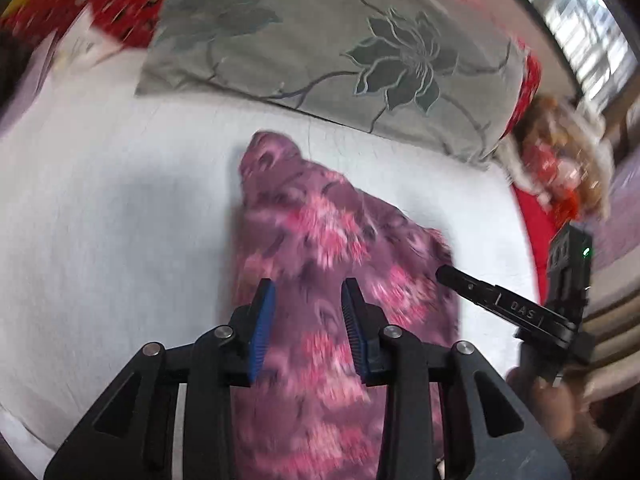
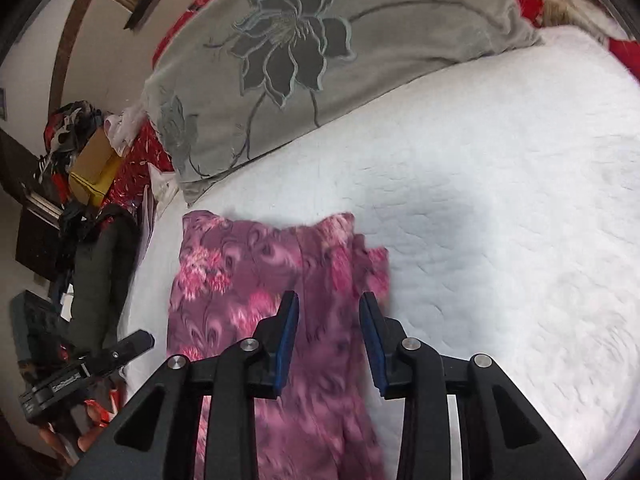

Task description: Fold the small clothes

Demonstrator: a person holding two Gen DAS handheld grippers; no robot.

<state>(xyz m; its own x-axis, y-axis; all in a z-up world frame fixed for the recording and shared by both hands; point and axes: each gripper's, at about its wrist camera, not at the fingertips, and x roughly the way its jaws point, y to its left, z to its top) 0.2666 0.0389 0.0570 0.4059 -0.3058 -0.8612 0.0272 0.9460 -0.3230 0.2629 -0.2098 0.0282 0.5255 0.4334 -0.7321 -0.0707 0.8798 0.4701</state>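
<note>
A small purple garment with pink flowers lies on the white quilted bed; it also shows in the right wrist view. My left gripper is open above the garment's near part, with nothing between its blue pads. My right gripper is open over the garment's right edge, also empty. The right gripper also shows in the left wrist view, with its tip at the cloth's right side. The left gripper shows in the right wrist view, at the cloth's left side.
A grey pillow with a dark flower print lies at the far side of the bed. Red patterned cloth and a doll-like toy lie beyond. Clutter and a cardboard box stand off the bed's left edge.
</note>
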